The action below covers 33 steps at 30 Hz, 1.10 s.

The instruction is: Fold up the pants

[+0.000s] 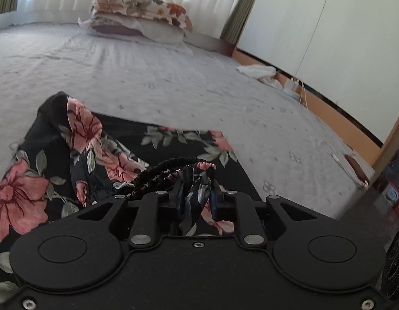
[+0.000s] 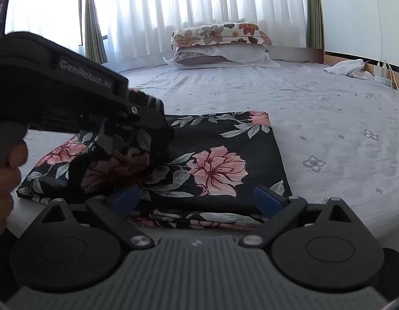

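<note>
- The pants are thin, limp fabric, black with large pink flowers and grey-green leaves; they lie on the bed, on the side nearer the cameras than the pillows.
- In the right wrist view the pants are already doubled into a flat, roughly rectangular stack, with a second layer's edge showing under the near hem.
- The stack's long axis appears to run side to side across that view, its straight far edge facing the pillows; fisheye bending makes this uncertain.
- The left part of the pants is rumpled and raised off the bed, with the gathered, ruched black waistband bunched there.
- The left gripper has its blue-padded jaws pinched nearly together on a twisted fold of the pants near the waistband.
- The right gripper has its jaws spread wide, one blue pad near each end of the stack's near edge; nothing sits between them.
- The bed cover is pale grey, softly wrinkled, dotted with small flower motifs.
- The pillows are stacked, the top one floral in orange and brown, against sheer white pleated curtains.
</note>
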Tool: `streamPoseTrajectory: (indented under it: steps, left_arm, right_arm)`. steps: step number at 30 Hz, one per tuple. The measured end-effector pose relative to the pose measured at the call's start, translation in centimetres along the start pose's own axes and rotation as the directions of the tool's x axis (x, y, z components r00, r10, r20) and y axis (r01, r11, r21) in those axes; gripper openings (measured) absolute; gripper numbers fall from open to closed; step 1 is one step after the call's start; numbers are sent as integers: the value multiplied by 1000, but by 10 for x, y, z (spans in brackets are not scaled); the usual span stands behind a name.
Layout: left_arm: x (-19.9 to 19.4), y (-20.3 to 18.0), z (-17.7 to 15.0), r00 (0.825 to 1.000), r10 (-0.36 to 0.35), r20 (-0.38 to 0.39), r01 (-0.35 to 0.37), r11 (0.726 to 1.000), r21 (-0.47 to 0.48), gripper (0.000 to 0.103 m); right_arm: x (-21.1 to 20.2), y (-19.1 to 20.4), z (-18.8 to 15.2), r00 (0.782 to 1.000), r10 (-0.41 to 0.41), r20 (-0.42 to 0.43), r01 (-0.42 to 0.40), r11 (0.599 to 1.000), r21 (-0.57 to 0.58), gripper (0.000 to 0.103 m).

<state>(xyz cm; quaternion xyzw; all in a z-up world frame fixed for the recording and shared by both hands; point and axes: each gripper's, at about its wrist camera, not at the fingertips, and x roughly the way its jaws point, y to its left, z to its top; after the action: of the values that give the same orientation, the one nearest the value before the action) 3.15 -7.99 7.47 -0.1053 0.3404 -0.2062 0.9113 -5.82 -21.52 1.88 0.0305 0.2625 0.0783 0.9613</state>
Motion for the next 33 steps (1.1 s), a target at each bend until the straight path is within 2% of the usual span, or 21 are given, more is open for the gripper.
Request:
streamPoseTrajectory:
  steps: [1,2,4,5,7,10,12,13,15,16,17,20,24,27,30,32,33]
  left_arm:
    - [4,-1,-2,999,0,-34,0,1000,-6,31]
    - [4,-1,-2,999,-8,-50,7,1000,-11,48]
    - [-8,1,-2,999,-28,-23,28,1000,-2,67]
    - [-16,3,0,1000,-29,-1,29,999,16,76]
    - [-36,9,6,999,-16,40,14,999,49,83]
    - [-72,25,14,992,23,120,-28,999,41,83]
    - [-93,39,16,981,70,183,-73,997,12,83]
    - [-100,46,16,973,106,205,-108,994,-2,80]
    - [-110,60,13,949,208,238,-207,978,-29,62]
    - [-112,67,10,937,253,239,-250,967,-42,46]
    - [-113,75,8,930,291,227,-284,957,-62,38]
    - [-112,100,-3,925,339,171,-321,939,-124,28]
    - [-97,121,-21,909,398,128,-381,914,-135,27]
    - [-82,133,-37,910,409,71,-396,907,-144,26]
    - [-72,139,-51,912,409,35,-401,905,-144,25]
    - [-72,139,-56,911,410,47,-403,907,-122,25]
    - [-72,137,-58,909,414,52,-407,908,-103,25]
  right_arm:
    - [0,-1,0,1000,2,1,-2,1000,3,101]
    - [-1,-1,-1,1000,1,0,-1,1000,1,101]
    - [-1,1,-2,1000,-5,-2,5,1000,-14,101]
    - [-1,5,-3,1000,-6,-1,6,1000,-25,101]
    - [0,12,-4,1000,7,8,-6,999,-46,101]
    - [2,23,-2,999,12,34,-9,998,-64,101]
    - [4,31,1,998,-4,59,9,996,-90,101]
    - [6,36,4,997,-19,72,27,993,-113,102]
    - [9,53,9,993,-59,98,78,975,-208,103]
    - [12,62,11,992,-66,109,93,961,-262,103]
    - [16,73,14,992,-62,113,95,944,-317,103]
    - [29,95,19,996,-6,85,38,923,-383,103]
    - [50,111,28,998,53,22,-41,929,-369,103]
    - [67,108,35,996,82,-43,-92,943,-321,96]
    - [79,94,43,990,93,-103,-117,958,-261,71]
    - [83,80,50,990,90,-113,-112,971,-209,35]
    - [84,74,53,992,68,-105,-87,978,-188,25]
